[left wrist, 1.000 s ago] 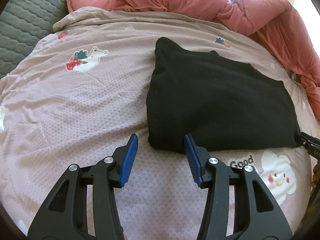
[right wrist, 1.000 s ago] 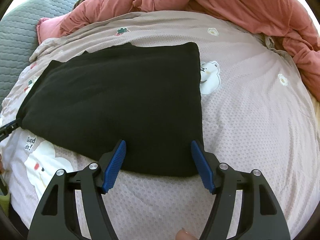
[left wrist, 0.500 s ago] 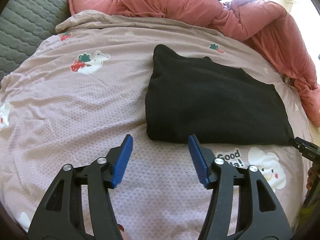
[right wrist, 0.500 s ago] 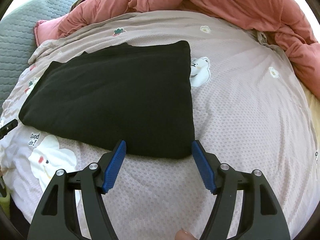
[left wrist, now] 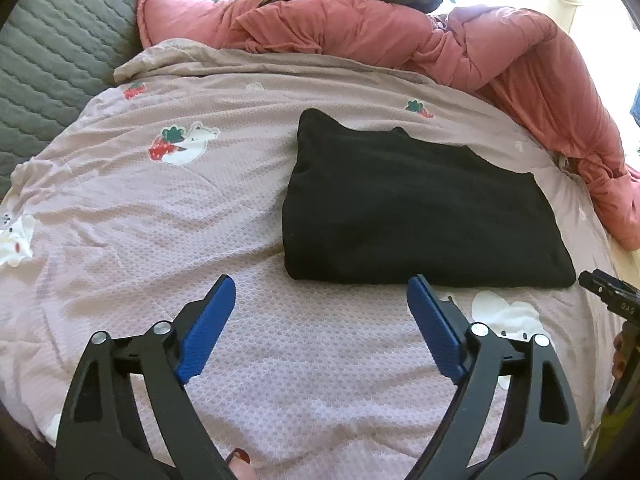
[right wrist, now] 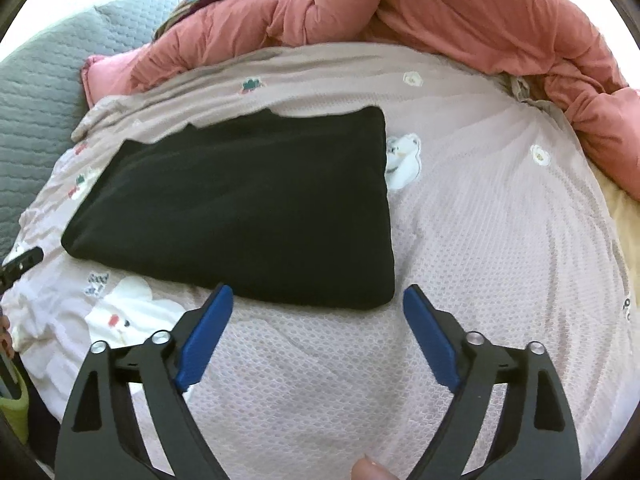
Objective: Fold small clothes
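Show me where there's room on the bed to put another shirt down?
Left of the black cloth, the sheet lies bare out to the grey headboard. Right of the cloth, it is bare too. The far edge is crowded by the red quilt.

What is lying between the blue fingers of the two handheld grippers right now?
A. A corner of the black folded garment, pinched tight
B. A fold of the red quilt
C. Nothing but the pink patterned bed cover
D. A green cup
C: the left gripper and right gripper have jaws opening over the bare bed cover, with the black folded garment lying free just beyond their tips.
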`<state>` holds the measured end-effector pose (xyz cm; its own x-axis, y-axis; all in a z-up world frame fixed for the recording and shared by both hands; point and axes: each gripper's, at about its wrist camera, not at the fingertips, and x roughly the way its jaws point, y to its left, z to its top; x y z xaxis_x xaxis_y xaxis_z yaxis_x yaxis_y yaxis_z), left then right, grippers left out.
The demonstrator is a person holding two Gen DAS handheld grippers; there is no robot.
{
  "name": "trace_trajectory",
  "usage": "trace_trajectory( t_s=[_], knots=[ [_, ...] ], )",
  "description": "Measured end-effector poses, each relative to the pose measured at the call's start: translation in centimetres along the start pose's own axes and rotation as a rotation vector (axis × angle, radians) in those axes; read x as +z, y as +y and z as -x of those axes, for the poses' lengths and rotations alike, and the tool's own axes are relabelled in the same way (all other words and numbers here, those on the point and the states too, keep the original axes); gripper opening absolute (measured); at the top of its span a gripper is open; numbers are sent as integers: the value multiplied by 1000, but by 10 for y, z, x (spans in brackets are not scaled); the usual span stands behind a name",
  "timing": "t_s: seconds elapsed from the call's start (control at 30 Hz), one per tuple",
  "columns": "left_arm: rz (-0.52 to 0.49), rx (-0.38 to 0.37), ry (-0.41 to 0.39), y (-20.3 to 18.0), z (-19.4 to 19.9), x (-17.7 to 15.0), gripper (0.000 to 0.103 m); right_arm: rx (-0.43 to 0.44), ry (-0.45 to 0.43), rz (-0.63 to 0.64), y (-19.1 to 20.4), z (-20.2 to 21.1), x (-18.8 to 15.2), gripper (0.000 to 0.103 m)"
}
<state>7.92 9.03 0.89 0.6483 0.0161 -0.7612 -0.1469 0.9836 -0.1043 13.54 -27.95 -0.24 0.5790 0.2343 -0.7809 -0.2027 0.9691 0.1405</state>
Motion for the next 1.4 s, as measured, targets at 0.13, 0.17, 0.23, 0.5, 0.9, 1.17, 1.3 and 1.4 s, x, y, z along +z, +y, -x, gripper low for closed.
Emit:
trace_trajectory(
  t_s=[0.13, 0.17, 0.23, 0.5, 0.9, 1.17, 1.3, 1.4],
  knots=[
    [1, 5, -12, 0, 8, 1, 93, 3, -25, 6, 6, 8, 3, 96],
    [0, 6, -14, 1, 9, 1, 93, 5, -29, 9, 7, 10, 3, 97],
    [-1, 14, -19, 1, 13, 2, 93, 11, -43, 16, 11, 13, 4, 97],
    [22, 39, -41, 12, 22, 3, 93, 38, -83, 49, 30, 23, 10, 98],
    [74, 76, -54, 35, 26, 3, 93, 83, -98, 146, 74, 24, 20, 98],
    [108, 94, -67, 52, 25, 3, 93, 121, -99, 210, 108, 19, 24, 98],
    [122, 95, -74, 61, 24, 2, 93, 133, -92, 244, 125, 14, 24, 98],
    [125, 105, -82, 66, 24, 3, 93, 135, -85, 269, 136, 9, 24, 98]
  ],
)
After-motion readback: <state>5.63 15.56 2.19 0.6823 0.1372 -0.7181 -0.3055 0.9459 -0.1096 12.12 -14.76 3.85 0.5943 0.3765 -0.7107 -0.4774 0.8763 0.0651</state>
